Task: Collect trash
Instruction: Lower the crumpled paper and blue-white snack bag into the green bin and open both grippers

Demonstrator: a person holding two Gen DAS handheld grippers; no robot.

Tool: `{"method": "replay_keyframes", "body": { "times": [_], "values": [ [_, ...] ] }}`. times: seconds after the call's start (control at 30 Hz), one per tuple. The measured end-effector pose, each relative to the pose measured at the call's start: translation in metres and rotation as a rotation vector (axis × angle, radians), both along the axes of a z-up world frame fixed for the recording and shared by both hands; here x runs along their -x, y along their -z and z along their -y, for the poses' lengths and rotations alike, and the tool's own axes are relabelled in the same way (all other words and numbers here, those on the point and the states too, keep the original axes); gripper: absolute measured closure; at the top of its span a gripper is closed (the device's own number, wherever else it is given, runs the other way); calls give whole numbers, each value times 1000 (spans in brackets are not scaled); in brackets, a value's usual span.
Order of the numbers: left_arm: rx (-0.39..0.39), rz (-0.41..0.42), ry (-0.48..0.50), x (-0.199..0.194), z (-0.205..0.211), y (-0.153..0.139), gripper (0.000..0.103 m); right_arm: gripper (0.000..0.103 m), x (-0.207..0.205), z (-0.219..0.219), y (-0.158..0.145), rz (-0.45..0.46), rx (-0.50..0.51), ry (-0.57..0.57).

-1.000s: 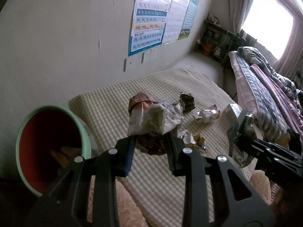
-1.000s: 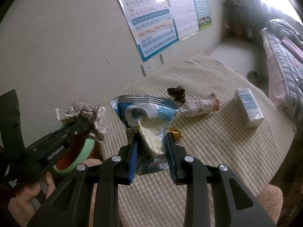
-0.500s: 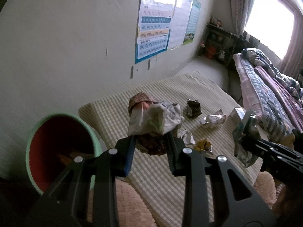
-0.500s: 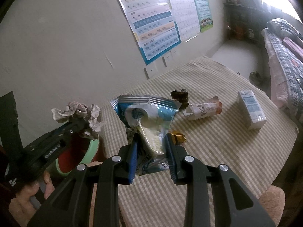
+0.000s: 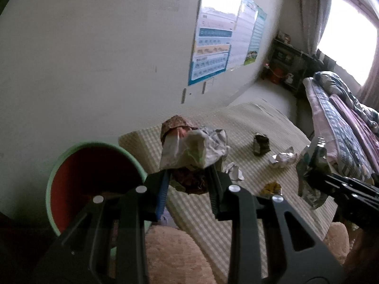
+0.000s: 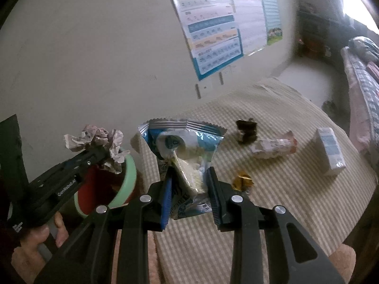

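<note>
Your left hand-held gripper [image 5: 189, 184] is closed on a crumpled paper wad [image 5: 194, 149], which you hold just beside the green-rimmed bin [image 5: 54, 177] at the worktop's [image 6: 284, 189] left edge, near the rim. Your right hand-held gripper [image 6: 189, 189] is clamped on a blue and white snack bag [image 6: 184, 146], held above the worktop's near left part. On the checked worktop lie a dark wrapper [image 6: 246, 130], a rolled white wrapper [image 6: 272, 146], a small gold wrapper [image 6: 241, 181] and a white carton [image 6: 330, 151] toward the right edge. Your hand [image 6: 35, 243] grips the left tool's handle.
</note>
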State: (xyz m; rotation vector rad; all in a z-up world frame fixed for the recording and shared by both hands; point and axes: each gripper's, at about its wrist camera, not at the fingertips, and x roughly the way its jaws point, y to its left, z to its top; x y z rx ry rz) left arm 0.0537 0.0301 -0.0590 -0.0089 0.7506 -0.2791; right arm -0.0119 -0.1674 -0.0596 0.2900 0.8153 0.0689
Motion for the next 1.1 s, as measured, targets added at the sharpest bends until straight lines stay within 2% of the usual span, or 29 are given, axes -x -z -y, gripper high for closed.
{"method": "replay_keyframes", "body": {
  "times": [0.7,1.1],
  "values": [
    [-8,-29,-192,-13,-84,12,74,74,-39,-79,3,-22,45,-195],
    [-15,-54,-249,-20,-108,25,74,74,-51,-117,13,-42,54,-282]
  ]
}}
